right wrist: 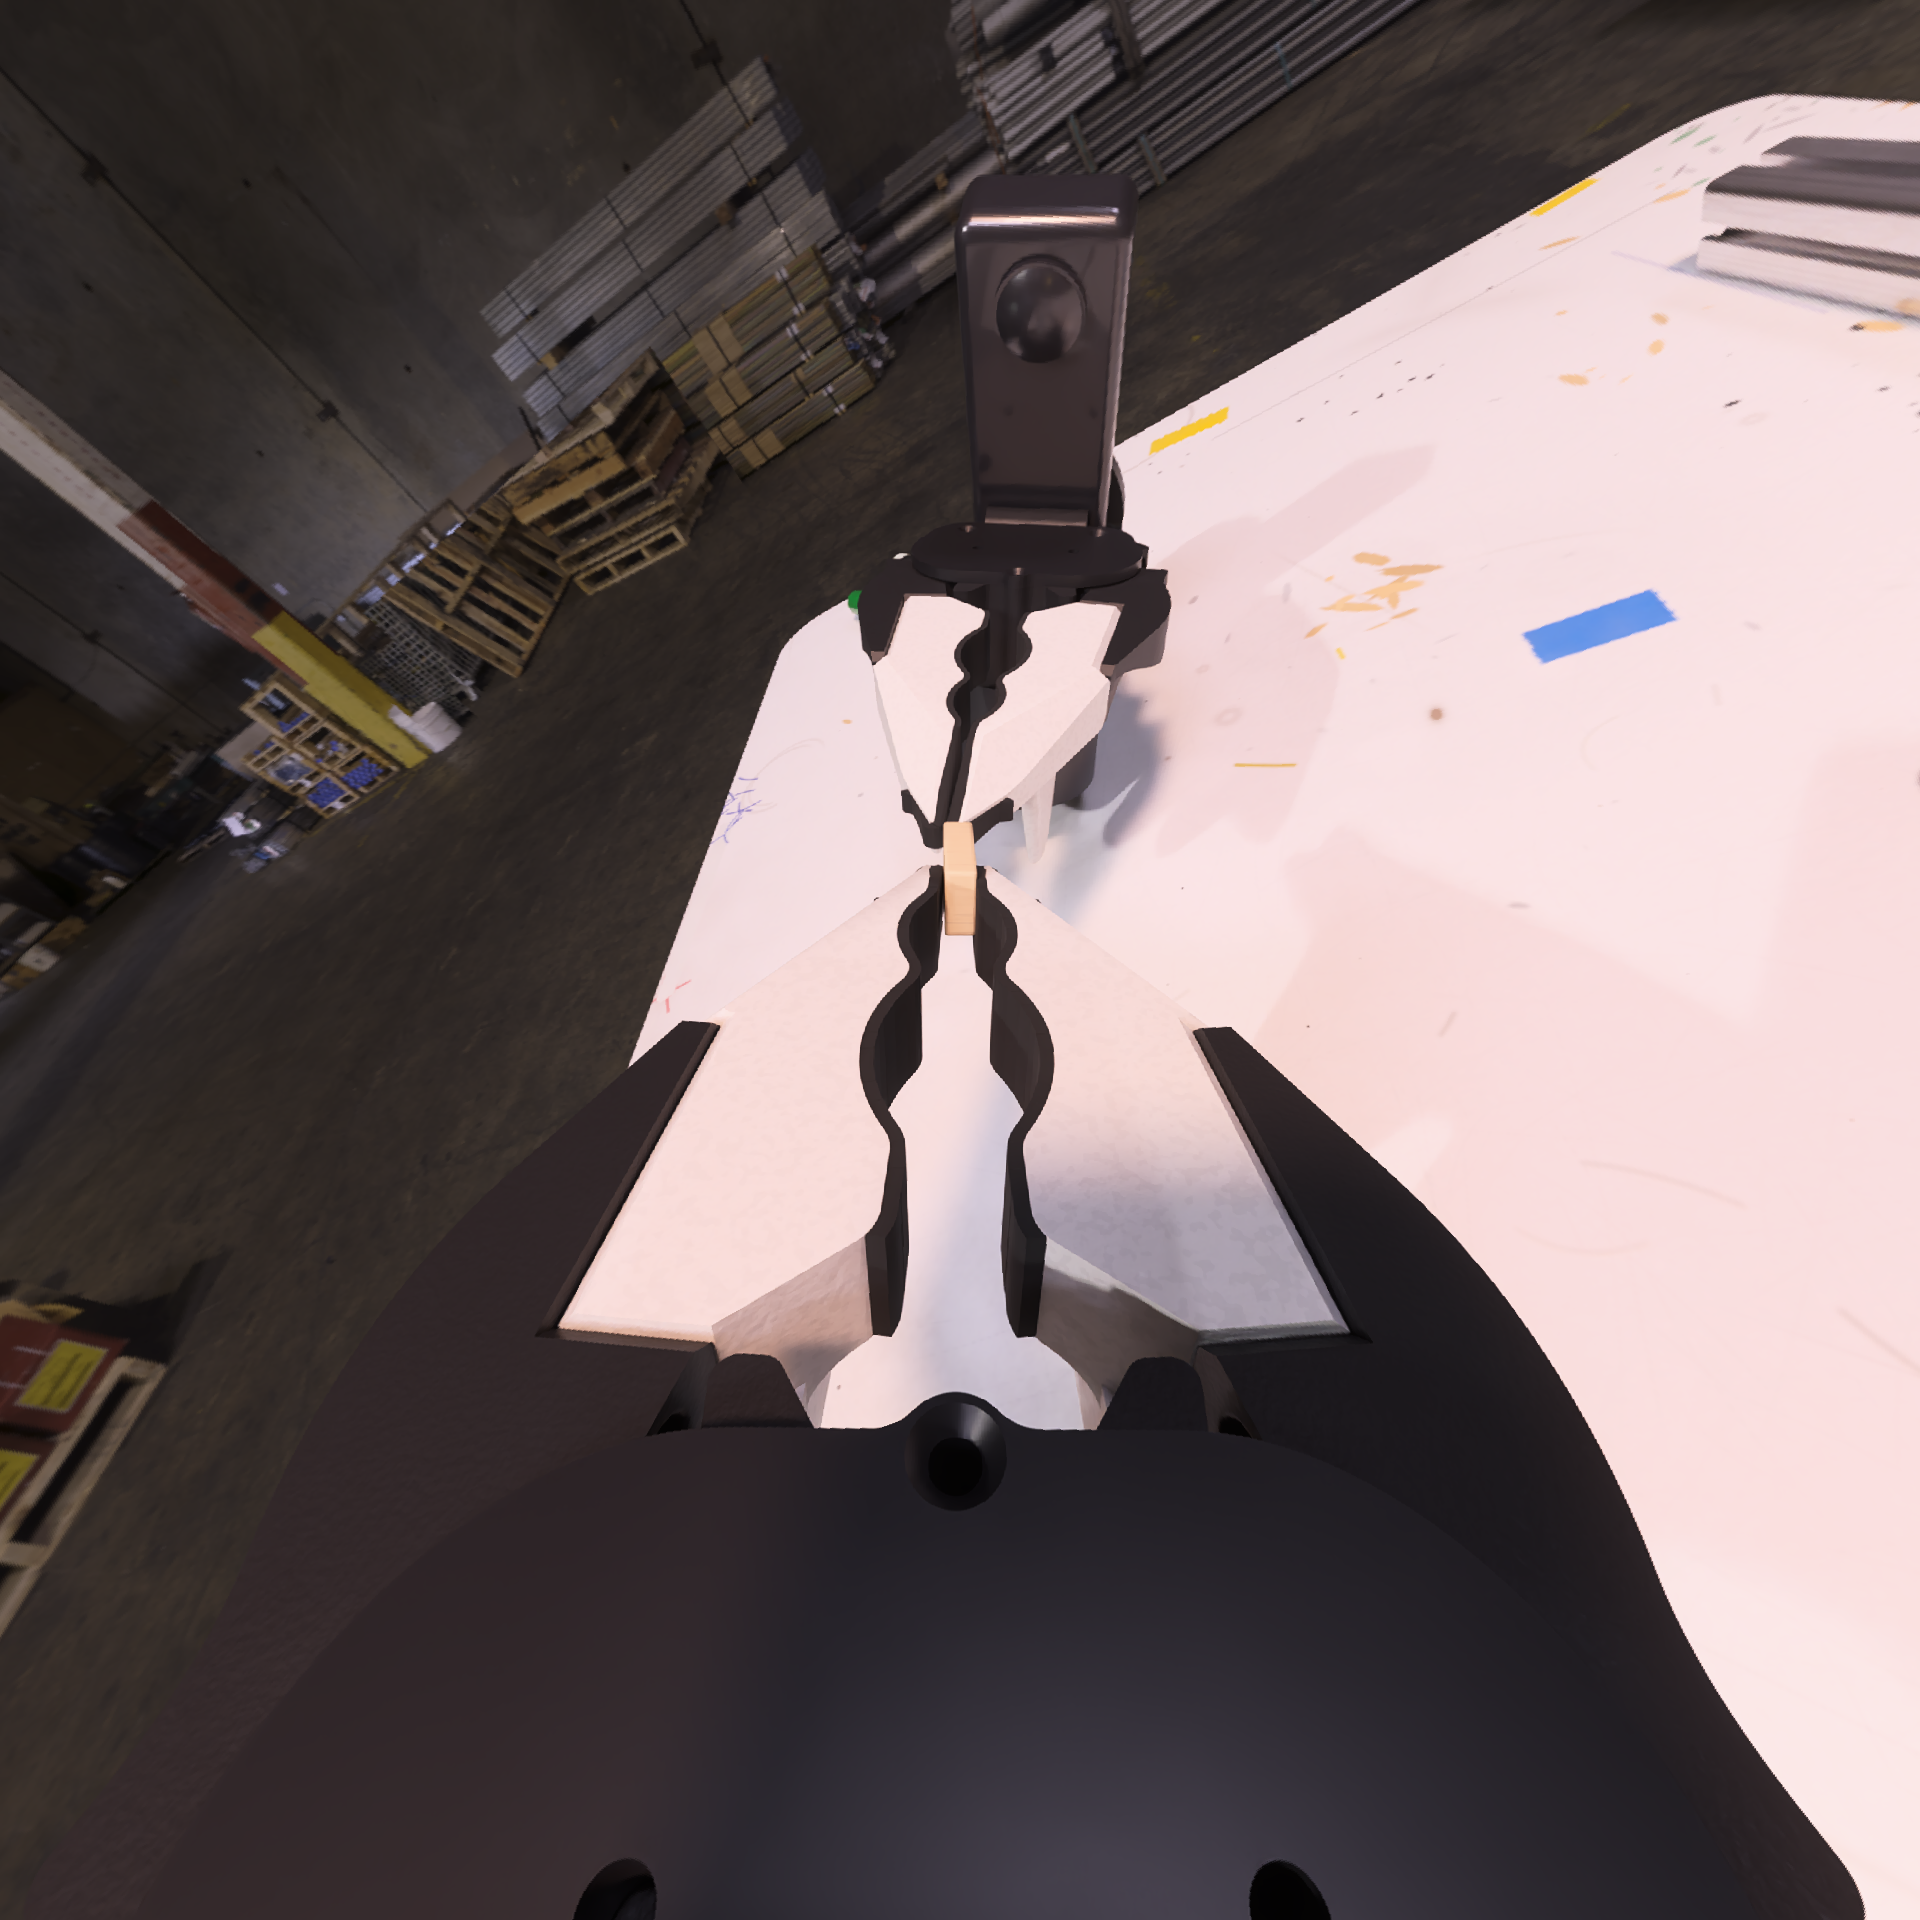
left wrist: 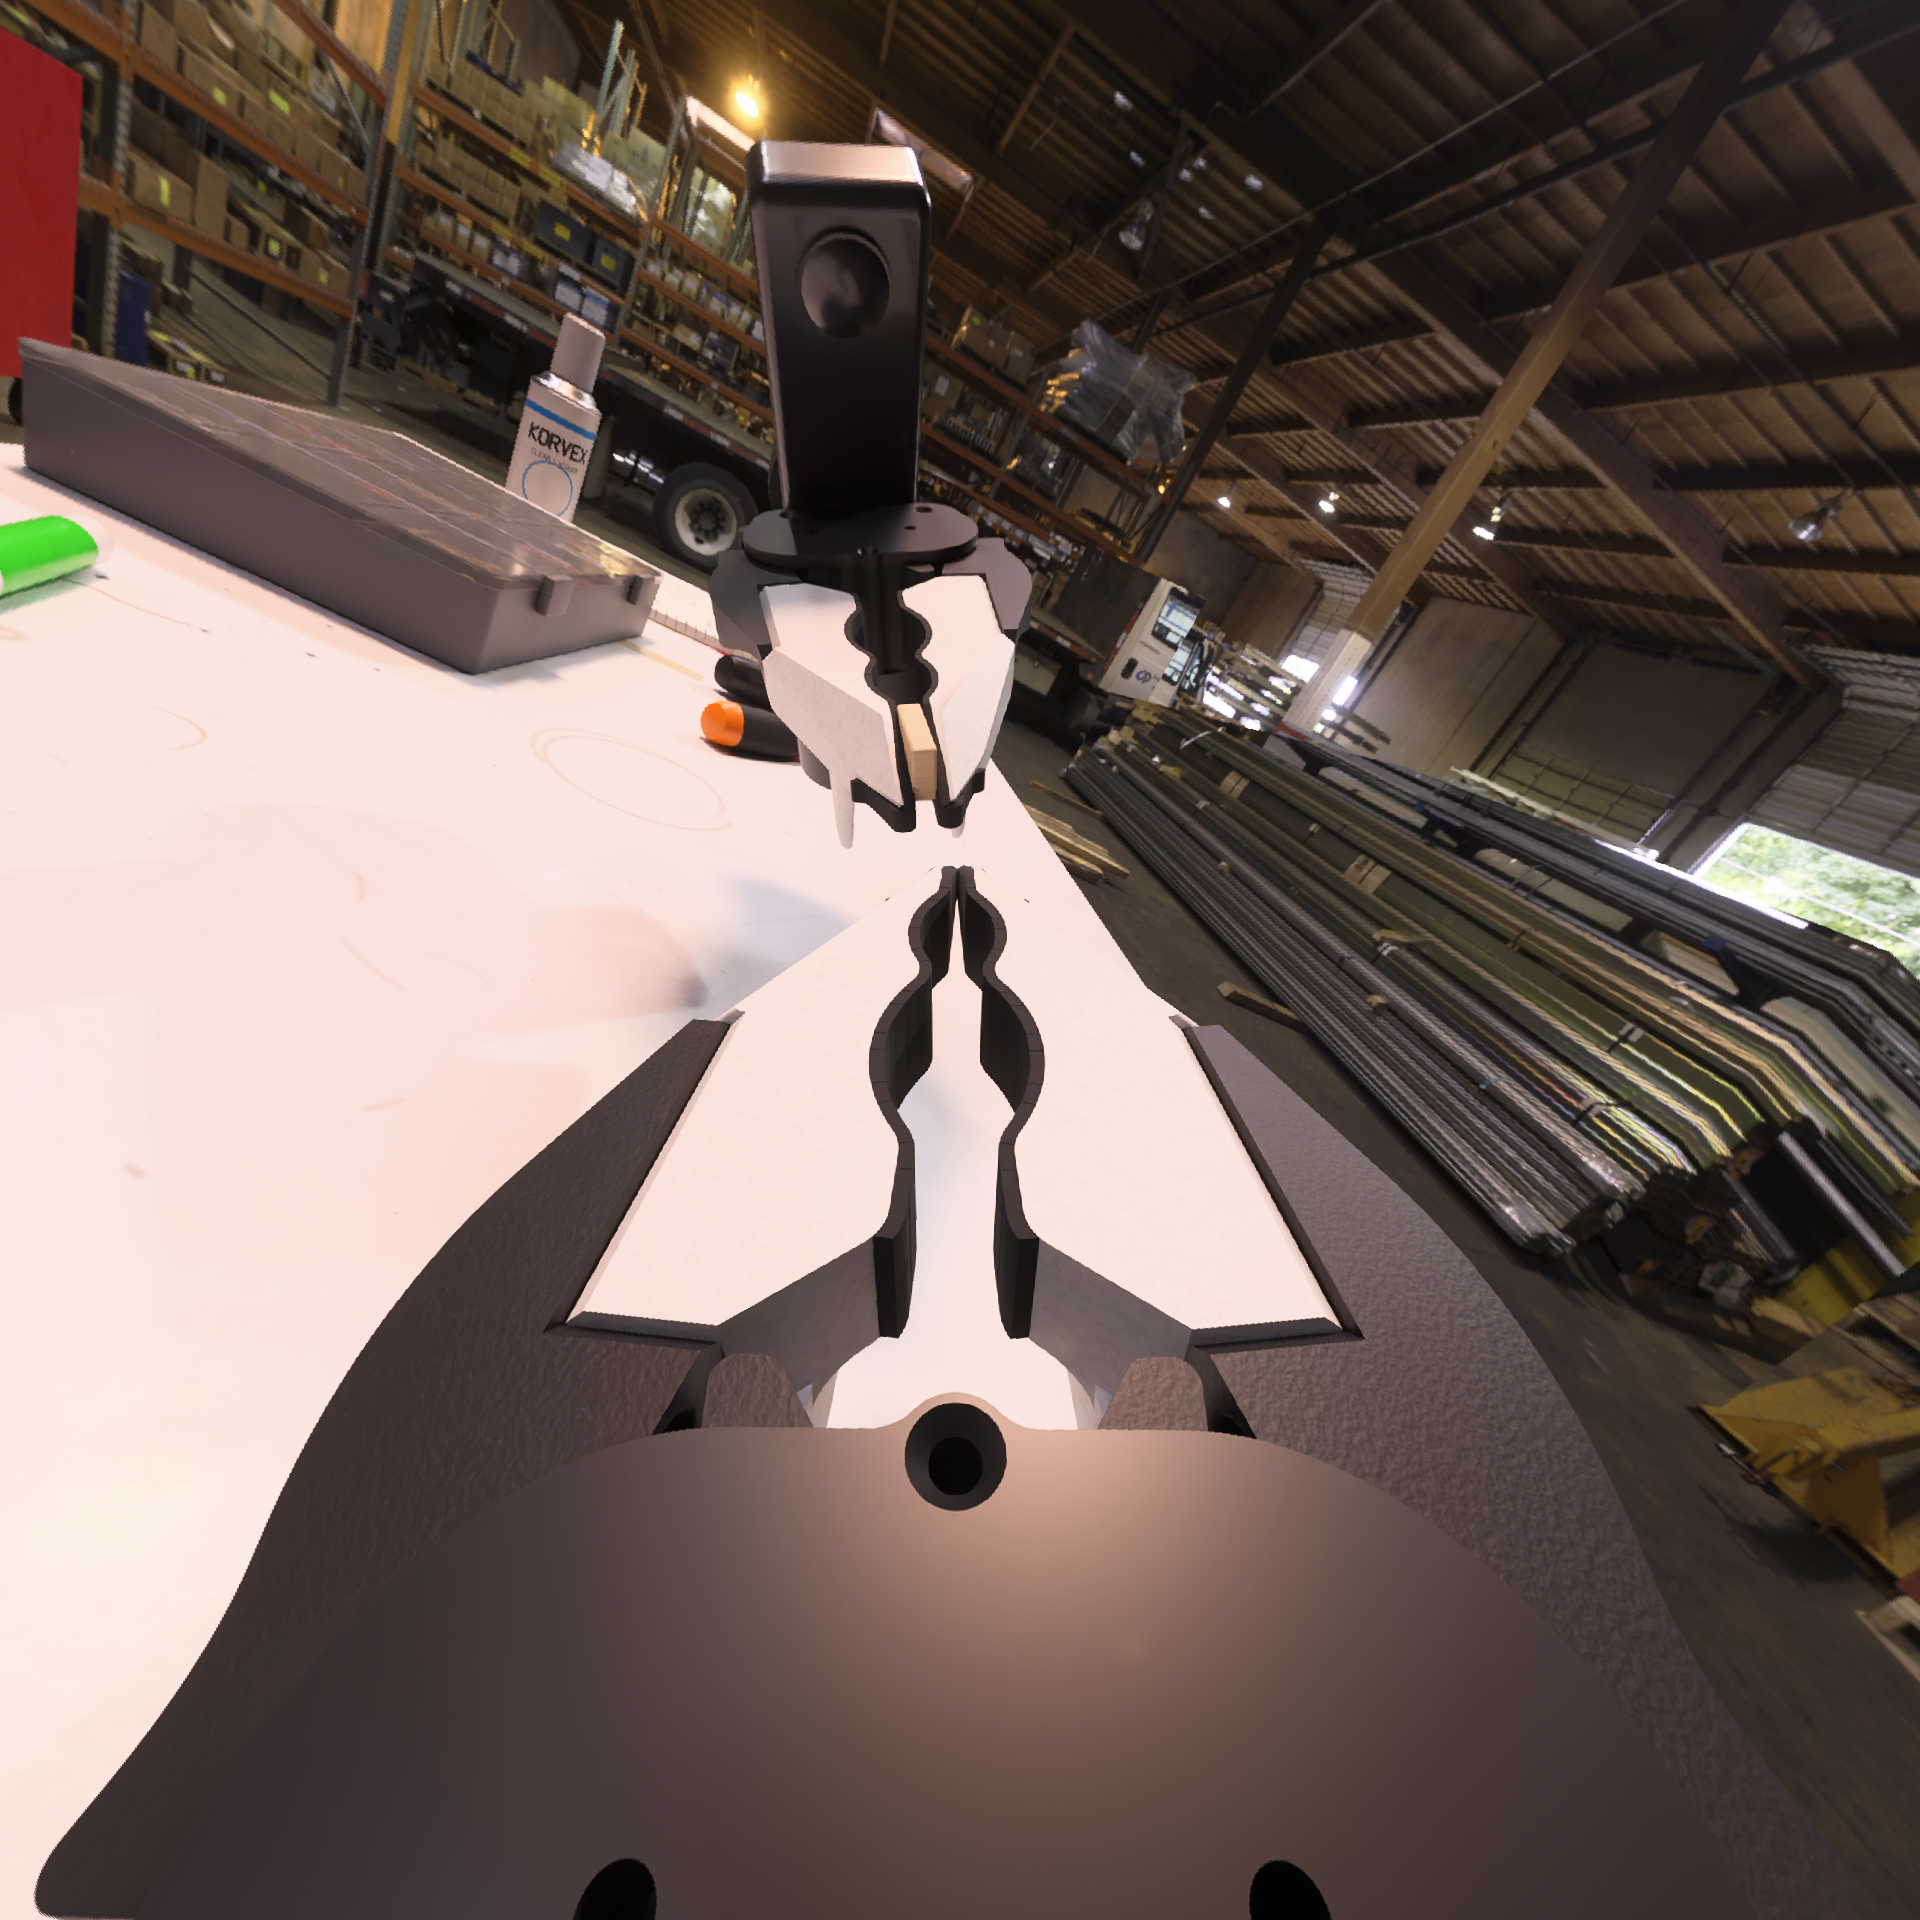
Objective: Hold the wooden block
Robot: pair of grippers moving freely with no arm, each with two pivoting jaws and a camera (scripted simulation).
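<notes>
The wooden block (right wrist: 958, 883) is small and pale tan. My right gripper (right wrist: 958, 875) is shut on it, and the block stands out a little past the fingertips, above the white table (right wrist: 1455, 935). In the left wrist view the block (left wrist: 920, 750) sits between the fingers of the right gripper (left wrist: 928, 816), which faces me. My left gripper (left wrist: 951, 875) is shut and empty, tip to tip with the right one with a small gap. In the right wrist view the left gripper (right wrist: 958, 810) is just beyond the block's far end.
A grey plastic case (left wrist: 312, 499), a spray can (left wrist: 561, 426), a green object (left wrist: 42, 556) and a black object with an orange tip (left wrist: 727, 722) lie on the table. Blue tape (right wrist: 1600, 623) and yellow tape (right wrist: 1190, 428) mark it. The table edge runs close beside both grippers.
</notes>
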